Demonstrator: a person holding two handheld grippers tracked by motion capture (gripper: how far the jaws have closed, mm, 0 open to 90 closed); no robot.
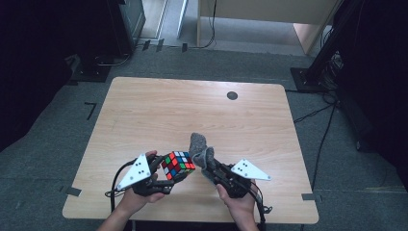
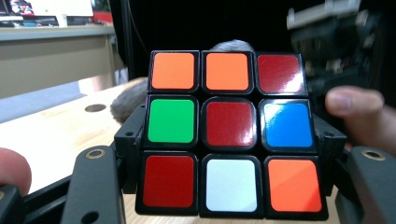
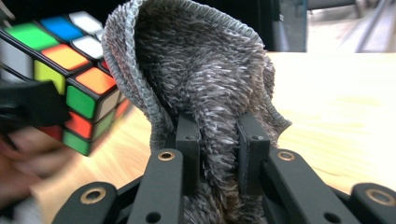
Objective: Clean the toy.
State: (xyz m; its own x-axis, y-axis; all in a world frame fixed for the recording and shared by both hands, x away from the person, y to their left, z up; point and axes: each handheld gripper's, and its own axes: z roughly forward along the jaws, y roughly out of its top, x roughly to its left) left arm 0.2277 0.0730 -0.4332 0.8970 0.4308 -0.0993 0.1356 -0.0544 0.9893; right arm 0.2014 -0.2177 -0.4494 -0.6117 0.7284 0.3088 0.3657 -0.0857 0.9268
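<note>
A scrambled puzzle cube (image 1: 177, 165) is held above the near part of the wooden table (image 1: 144, 110), with my left gripper (image 1: 166, 174) shut on it. In the left gripper view the cube (image 2: 226, 135) sits between both jaws, its red-centred face toward the camera. My right gripper (image 1: 211, 166) is shut on a fuzzy grey cloth (image 1: 199, 149), which stands up beside the cube and touches its right side. In the right gripper view the cloth (image 3: 205, 84) bunches between the pads, and the cube (image 3: 70, 79) is at the left.
A small dark round hole (image 1: 232, 95) marks the table's far right part. Cables and dark equipment stands line the carpeted floor beyond the table. A light wooden desk (image 1: 269, 14) stands at the back.
</note>
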